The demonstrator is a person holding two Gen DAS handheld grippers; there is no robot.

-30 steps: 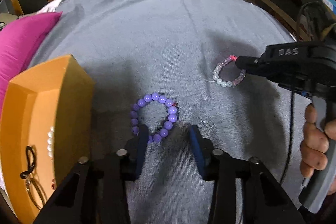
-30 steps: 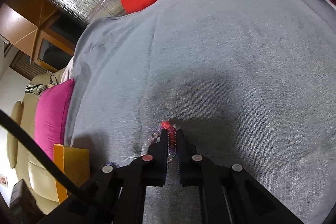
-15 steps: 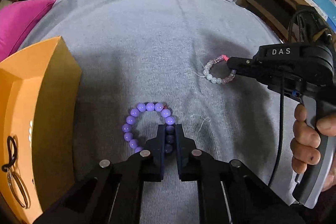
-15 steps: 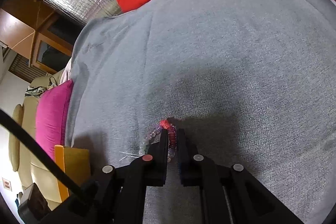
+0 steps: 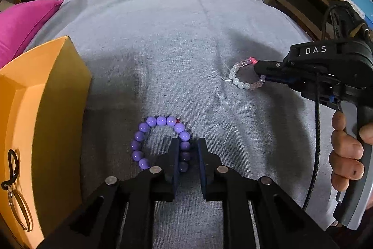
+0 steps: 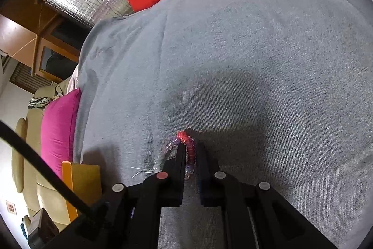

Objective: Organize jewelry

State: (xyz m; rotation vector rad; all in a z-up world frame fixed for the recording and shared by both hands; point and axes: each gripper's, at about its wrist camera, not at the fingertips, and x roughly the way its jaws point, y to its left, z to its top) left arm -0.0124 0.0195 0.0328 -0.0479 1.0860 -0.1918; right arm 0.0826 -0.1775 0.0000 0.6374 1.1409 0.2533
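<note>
A grey knitted cloth point(image 5: 177, 43) covers the surface. On it lie a purple round-bead bracelet point(image 5: 149, 144), a pale pink and white bead bracelet point(image 5: 242, 83) well apart to its right, and an open orange cardboard box point(image 5: 58, 109) at the left edge.

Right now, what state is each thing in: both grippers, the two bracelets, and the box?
Left gripper: jaws narrowed around purple bracelet, small gap on one side.
Purple bracelet: flat on the grey cloth.
Right gripper: jaws around pink bracelet, grip unclear.
Pink bracelet: on the cloth.
Orange box: open, jewelry inside.
</note>
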